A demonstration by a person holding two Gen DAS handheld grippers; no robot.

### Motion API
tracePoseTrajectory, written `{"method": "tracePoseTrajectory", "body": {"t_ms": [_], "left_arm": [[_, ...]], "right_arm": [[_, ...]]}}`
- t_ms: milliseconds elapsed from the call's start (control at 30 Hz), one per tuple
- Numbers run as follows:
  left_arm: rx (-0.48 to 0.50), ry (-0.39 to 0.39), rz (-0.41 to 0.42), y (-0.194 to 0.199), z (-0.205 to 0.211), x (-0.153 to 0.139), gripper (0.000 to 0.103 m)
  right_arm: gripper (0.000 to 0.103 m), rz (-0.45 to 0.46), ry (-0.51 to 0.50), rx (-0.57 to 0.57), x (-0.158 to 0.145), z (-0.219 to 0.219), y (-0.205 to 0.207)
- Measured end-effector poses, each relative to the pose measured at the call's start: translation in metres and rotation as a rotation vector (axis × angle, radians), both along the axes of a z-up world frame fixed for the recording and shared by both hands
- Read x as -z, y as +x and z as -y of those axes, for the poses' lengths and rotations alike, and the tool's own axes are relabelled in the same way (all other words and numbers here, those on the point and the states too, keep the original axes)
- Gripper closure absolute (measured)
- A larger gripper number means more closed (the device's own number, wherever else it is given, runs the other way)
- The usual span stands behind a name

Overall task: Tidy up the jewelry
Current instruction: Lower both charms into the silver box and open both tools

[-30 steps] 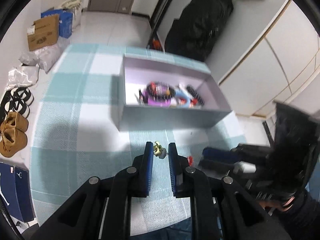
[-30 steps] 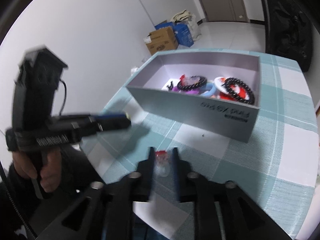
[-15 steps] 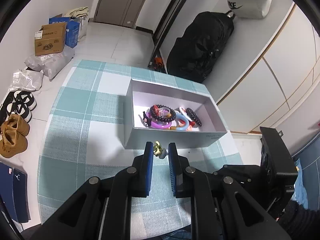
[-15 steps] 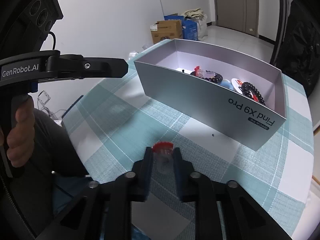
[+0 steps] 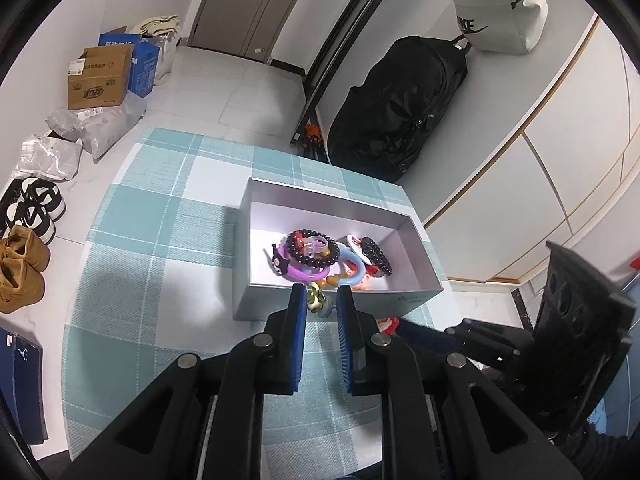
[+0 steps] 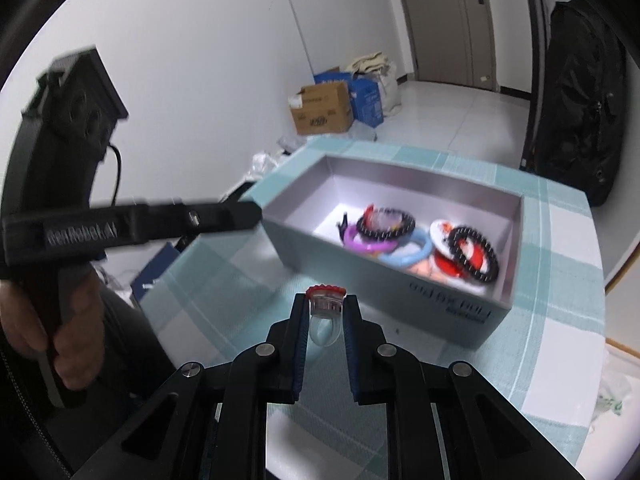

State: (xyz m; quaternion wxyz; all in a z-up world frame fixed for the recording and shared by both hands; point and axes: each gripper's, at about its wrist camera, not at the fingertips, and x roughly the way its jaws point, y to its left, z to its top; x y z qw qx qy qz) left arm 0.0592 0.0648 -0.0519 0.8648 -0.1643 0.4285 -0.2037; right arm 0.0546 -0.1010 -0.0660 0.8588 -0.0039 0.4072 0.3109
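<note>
Right wrist | right claw (image 6: 326,308) tilted down | grips ring (image 6: 325,307)

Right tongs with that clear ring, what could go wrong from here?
1. The clear ring is pinched only at its sides by the right tongs, so it could slip and drop on the checked cloth.
2. The left tongs hover by the grey box; both could bump there.
</note>
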Motion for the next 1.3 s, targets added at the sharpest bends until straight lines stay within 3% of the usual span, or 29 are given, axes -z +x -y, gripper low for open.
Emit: {"method": "tracePoseTrajectory", "body": {"t_ms": [533,833,1067,1300], "left_arm": [[-0.014,0.013,0.037,0.023,0.016,-0.007,0.093],[-0.008,0.049,0.025,0.044,0.032,-0.001,0.093],[0.003,0.073,0.004,0.052,0.039,0.004,0.093],[0.005,0.082,-0.010,0.058,0.041,0.007,0.093]], "right_arm": [[0.087,0.030,0.107,0.087,-0.024,0.023,0.033],[0.087,-0.006,0.173,0.164,-0.024,0.045,0.056],[0.087,-0.069,0.281,0.201,-0.019,0.059,0.075],[0.087,-0.110,0.285,0.234,-0.009,0.061,0.086]]}}
